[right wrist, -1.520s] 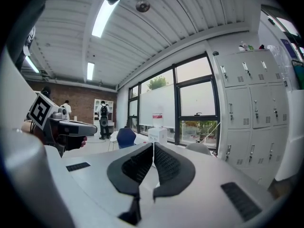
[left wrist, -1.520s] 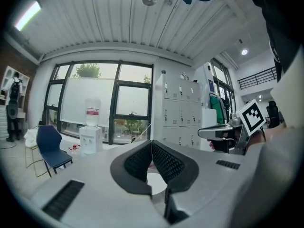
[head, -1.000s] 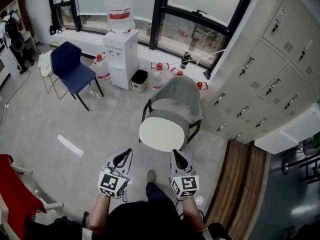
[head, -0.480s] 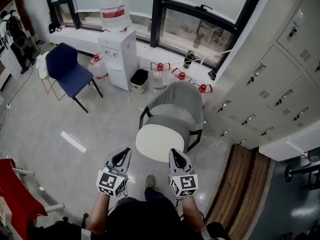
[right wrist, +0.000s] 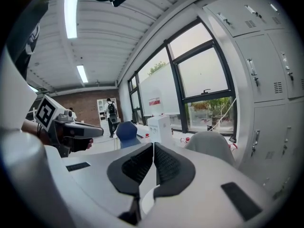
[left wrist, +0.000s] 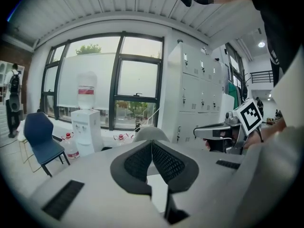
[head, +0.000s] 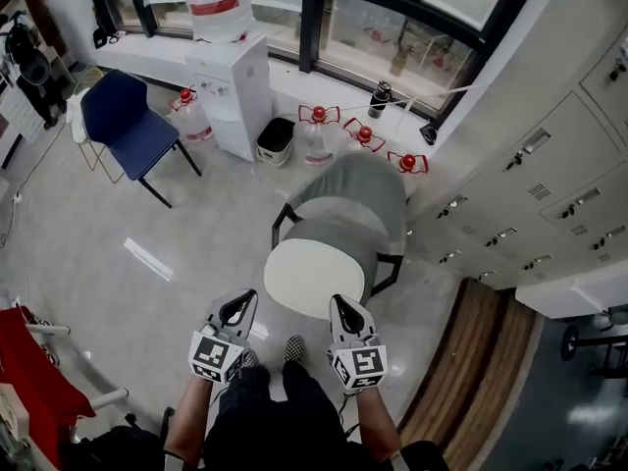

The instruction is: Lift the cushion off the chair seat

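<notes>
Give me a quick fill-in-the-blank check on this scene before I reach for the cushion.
The white cushion lies on the seat of the ___ armchair.
The left tongs and the right tongs are both ___, holding nothing.
The side chair left of the water dispenser is ___.
Missing words: grey, shut, blue.

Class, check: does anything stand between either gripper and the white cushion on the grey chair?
Nothing visible does. Only bare floor lies between the cushion and the left gripper and right gripper, both shut and empty.
</notes>
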The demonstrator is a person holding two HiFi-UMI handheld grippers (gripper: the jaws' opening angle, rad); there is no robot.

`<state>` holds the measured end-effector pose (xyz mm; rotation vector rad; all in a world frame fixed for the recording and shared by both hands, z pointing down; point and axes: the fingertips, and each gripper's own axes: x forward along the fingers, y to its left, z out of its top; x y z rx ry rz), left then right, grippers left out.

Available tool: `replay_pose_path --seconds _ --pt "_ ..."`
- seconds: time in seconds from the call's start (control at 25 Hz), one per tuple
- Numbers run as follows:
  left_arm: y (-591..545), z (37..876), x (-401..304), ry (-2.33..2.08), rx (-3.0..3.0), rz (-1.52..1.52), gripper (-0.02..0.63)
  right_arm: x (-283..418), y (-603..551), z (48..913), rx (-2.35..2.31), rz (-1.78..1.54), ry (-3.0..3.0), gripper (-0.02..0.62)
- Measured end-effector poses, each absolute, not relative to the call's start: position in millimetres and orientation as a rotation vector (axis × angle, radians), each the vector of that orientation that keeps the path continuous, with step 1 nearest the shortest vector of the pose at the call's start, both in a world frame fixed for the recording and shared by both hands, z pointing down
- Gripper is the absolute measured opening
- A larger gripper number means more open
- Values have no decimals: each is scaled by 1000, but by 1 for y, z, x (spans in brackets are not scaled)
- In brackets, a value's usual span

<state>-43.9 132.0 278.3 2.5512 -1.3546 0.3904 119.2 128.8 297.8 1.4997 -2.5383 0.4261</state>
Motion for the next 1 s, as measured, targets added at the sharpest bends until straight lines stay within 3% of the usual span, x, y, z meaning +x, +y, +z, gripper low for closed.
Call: replay_pose_path --seconds 1.0 --pt "25 537 -100 -1151 2397 524 18 73 46 521 1590 616 -2304 29"
